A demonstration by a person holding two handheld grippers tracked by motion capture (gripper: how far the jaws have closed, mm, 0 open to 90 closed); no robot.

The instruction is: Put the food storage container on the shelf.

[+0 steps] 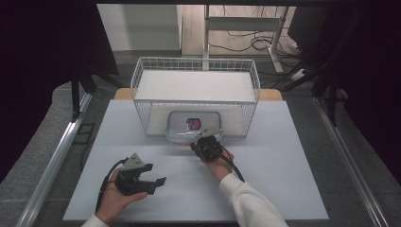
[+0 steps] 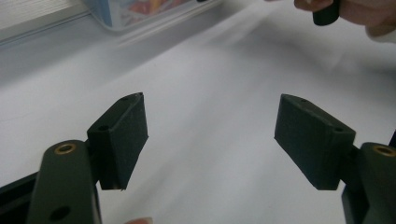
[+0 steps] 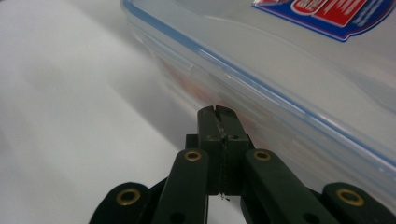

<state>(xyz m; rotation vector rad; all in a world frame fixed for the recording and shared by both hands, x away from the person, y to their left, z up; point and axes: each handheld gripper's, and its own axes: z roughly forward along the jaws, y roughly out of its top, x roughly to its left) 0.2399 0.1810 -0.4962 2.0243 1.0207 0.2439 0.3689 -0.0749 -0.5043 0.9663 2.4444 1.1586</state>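
A clear plastic container (image 1: 182,124) with a blue-edged lid and a red and blue label lies at the front of the white wire basket (image 1: 196,64). My right gripper (image 1: 204,138) is shut with nothing in it. Its tips (image 3: 218,112) sit at the container's side wall (image 3: 261,100), just below the lid's rim; I cannot tell if they touch. My left gripper (image 1: 155,174) rests low at the table's near left, held in a hand. It is open, with bare table between the pads (image 2: 210,112). The container's corner (image 2: 140,9) lies far ahead of it.
The white table top (image 1: 265,189) spreads wide around both hands. The wire basket stands across the far middle of the table. Dark curtains flank both sides, and a desk frame with cables (image 1: 246,42) stands beyond the table. The person's right hand (image 2: 364,11) shows in the left gripper view.
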